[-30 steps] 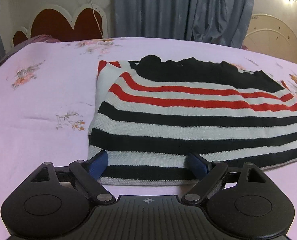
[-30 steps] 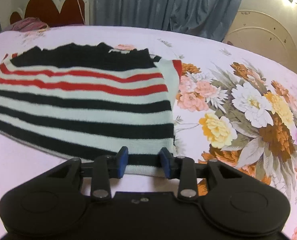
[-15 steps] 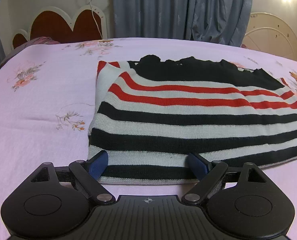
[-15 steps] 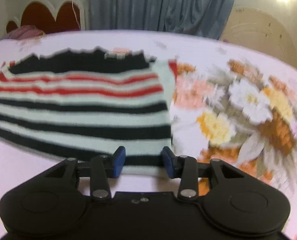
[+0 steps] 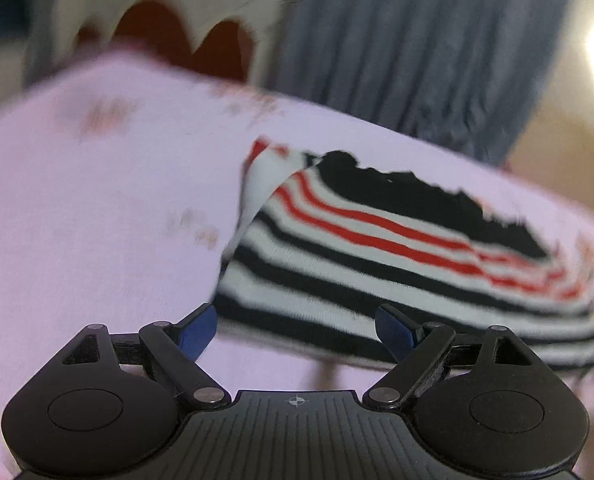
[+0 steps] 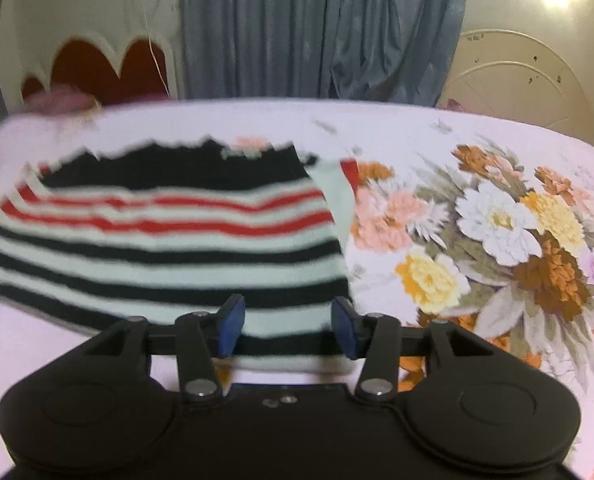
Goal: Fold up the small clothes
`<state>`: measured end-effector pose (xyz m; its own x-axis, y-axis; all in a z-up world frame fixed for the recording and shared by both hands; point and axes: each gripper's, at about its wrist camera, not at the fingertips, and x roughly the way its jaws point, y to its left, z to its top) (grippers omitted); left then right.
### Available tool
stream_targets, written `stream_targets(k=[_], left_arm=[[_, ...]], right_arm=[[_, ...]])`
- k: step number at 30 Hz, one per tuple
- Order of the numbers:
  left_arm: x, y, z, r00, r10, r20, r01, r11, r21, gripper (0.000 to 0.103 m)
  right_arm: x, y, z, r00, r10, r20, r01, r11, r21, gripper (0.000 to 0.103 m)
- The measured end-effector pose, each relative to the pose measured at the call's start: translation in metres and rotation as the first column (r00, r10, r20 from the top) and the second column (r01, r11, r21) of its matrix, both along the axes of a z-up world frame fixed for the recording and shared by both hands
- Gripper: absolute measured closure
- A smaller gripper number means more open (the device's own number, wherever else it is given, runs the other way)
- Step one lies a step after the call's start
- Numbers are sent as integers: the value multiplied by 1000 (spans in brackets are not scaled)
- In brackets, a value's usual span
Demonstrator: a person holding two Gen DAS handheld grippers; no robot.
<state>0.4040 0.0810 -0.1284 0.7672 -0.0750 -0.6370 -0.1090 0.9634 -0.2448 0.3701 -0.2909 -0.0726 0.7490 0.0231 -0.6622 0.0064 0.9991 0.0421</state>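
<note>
The striped sweater (image 5: 397, 264) lay folded flat on the pink floral bed (image 5: 97, 208). The left claw (image 5: 297, 330) stood wide open at the sweater's near left corner, gripping nothing. The right claw (image 6: 287, 326) was also open, its blue fingertips (image 6: 233, 322) straddling the near right hem.

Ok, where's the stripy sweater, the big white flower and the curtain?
stripy sweater (image 5: 377, 276), left wrist view, white stripe.
big white flower (image 6: 497, 220), right wrist view, middle petals.
curtain (image 6: 297, 28), right wrist view, middle folds.

No readable text, label, brand or number, only a small crosshair mark on the left gripper (image 5: 295, 326) housing
</note>
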Motion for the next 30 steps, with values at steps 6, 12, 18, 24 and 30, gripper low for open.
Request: stream_targets(k=[6, 12, 18, 24, 30], left_arm=[[11, 31, -26, 991, 129, -40, -135, 949, -286, 33], [39, 43, -38, 985, 175, -11, -166, 909, -382, 34], [65, 50, -43, 980, 198, -12, -185, 892, -413, 58], [57, 52, -27, 978, 166, 129, -95, 896, -434, 77], [66, 67, -54, 986, 167, 23, -134, 863, -488, 77]], right_arm=[[25, 26, 10, 996, 89, 22, -91, 993, 80, 98], [72, 58, -7, 990, 135, -27, -130, 981, 144, 101], [101, 86, -17, 988, 147, -47, -137, 975, 172, 101], [111, 103, -16, 987, 160, -27, -152, 972, 181, 101], [118, 109, -37, 983, 140, -121, -126, 985, 117, 103]])
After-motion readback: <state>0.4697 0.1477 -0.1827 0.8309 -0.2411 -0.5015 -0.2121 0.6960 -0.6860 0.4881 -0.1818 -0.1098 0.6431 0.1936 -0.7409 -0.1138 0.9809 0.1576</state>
